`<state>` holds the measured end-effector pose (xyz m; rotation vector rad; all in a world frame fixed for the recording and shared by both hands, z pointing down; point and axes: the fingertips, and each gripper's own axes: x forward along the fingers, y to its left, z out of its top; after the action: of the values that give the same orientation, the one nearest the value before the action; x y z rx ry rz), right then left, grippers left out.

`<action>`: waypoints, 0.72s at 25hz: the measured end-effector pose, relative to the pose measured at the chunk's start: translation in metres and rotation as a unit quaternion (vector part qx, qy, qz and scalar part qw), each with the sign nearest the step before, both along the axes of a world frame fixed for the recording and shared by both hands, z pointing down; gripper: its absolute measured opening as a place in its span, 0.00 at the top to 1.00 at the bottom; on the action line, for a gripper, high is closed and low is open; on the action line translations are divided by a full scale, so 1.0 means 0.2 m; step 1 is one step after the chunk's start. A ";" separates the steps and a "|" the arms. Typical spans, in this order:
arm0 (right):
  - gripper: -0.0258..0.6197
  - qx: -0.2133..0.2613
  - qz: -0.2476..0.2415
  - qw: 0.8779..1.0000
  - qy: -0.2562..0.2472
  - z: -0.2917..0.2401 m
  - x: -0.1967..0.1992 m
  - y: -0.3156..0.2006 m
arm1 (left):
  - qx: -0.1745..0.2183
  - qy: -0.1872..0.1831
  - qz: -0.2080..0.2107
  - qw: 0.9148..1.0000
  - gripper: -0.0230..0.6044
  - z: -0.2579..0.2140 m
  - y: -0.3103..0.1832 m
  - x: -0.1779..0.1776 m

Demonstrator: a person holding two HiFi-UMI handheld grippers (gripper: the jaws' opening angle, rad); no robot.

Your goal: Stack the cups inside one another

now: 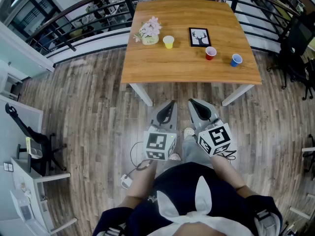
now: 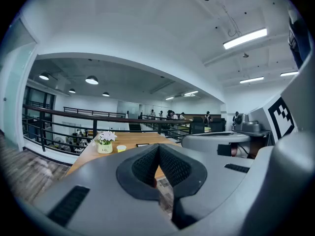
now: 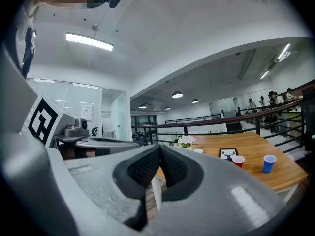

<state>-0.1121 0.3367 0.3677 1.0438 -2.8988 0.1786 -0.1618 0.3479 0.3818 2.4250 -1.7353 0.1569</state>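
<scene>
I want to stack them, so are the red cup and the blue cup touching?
Apart. The head view shows bare table between the red cup and the blue cup.

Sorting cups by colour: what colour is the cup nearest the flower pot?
That cup is yellow, clearest in the head view.

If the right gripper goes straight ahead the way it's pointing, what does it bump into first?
The right gripper would probably meet the wooden table's near edge first, well before the red cup. Its height against the tabletop is hard to judge.
</scene>
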 end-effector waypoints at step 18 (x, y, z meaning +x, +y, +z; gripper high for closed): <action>0.96 0.013 -0.015 1.000 0.011 0.03 -0.07 -0.44 | -0.017 -0.008 -0.006 1.000 0.95 0.06 -0.42 -0.08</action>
<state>-0.1259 0.2493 0.3735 0.9980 -2.9030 0.1274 -0.1772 0.2632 0.3930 2.3946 -1.7384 0.2026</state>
